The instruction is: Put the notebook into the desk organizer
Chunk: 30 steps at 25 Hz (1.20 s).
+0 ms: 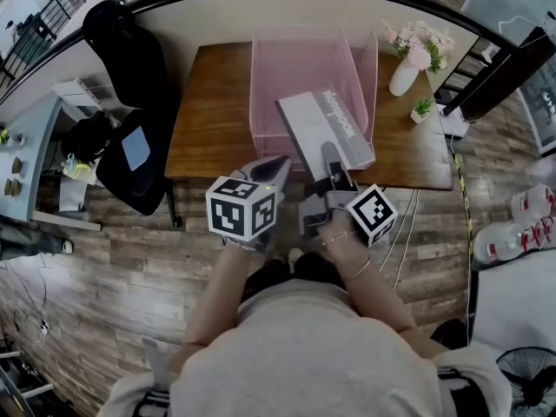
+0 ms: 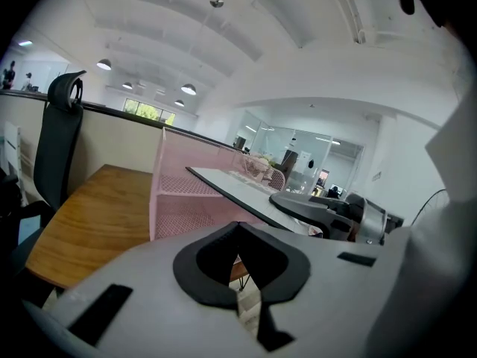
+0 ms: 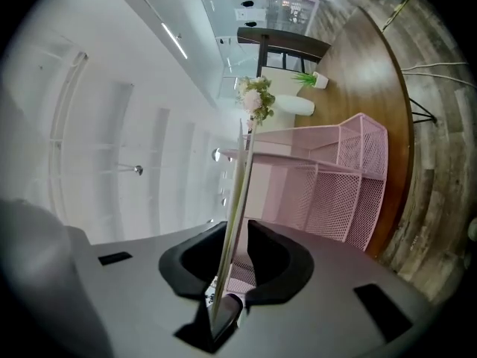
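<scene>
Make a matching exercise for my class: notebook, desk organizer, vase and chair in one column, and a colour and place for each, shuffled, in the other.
Column 1
1. notebook
2. desk organizer
3. vase
4. chair

Column 2
A. black, left of the desk
B. grey, tilted over the organizer's front
C. white, at the desk's back right
D. pink mesh, standing on the desk

Pairs: 1-B, 2-D, 3-C, 4-A
</scene>
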Motion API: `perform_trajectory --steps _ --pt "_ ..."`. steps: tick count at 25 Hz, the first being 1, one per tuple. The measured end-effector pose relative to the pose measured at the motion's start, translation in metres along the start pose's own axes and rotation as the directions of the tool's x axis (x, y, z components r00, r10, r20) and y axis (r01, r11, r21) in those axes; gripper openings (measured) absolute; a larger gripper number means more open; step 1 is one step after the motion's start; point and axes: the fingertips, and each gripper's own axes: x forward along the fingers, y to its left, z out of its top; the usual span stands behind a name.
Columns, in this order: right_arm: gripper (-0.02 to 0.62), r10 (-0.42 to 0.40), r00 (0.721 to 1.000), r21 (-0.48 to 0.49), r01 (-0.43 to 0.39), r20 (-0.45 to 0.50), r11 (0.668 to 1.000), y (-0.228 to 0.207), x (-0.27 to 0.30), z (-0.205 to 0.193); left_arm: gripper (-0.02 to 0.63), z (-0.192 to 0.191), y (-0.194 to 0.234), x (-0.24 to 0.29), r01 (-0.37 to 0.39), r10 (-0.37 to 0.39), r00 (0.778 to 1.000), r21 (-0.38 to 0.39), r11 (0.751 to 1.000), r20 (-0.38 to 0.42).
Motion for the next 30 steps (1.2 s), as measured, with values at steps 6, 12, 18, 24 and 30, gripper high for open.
perform_trajectory --steps 6,12,18,24,30 --pt "0.077 -0.008 1.0 -0.01 0.008 -0.016 1.0 -0.003 0.009 -0.001 0.002 0.002 0.001 0.005 -0.001 0.001 1.0 -0.001 1.0 0.003" --pt "0.089 -0.018 0.999 -0.028 0.017 -0.026 0.999 -0.005 0.02 -0.004 0.002 0.008 0.005 0.007 -0.005 0.005 1.0 -0.002 1.0 0.014" --pt "0.109 0.024 0.997 -0.048 -0.028 -0.069 0.998 0.006 0.025 -0.011 0.003 0.011 0.007 0.005 -0.004 0.005 1.0 -0.004 1.0 0.02" --pt "0.14 0.018 0.998 -0.046 -0.02 -0.056 0.999 0.002 0.012 -0.006 0.003 0.002 0.003 0.003 0.005 -0.004 1.0 -0.015 1.0 0.011" --pt "0.141 0.035 0.999 -0.043 -0.036 -0.03 0.998 0.01 -0.005 0.002 0.003 -0.008 -0.003 0.001 0.024 -0.024 1.0 -0.024 0.999 -0.001"
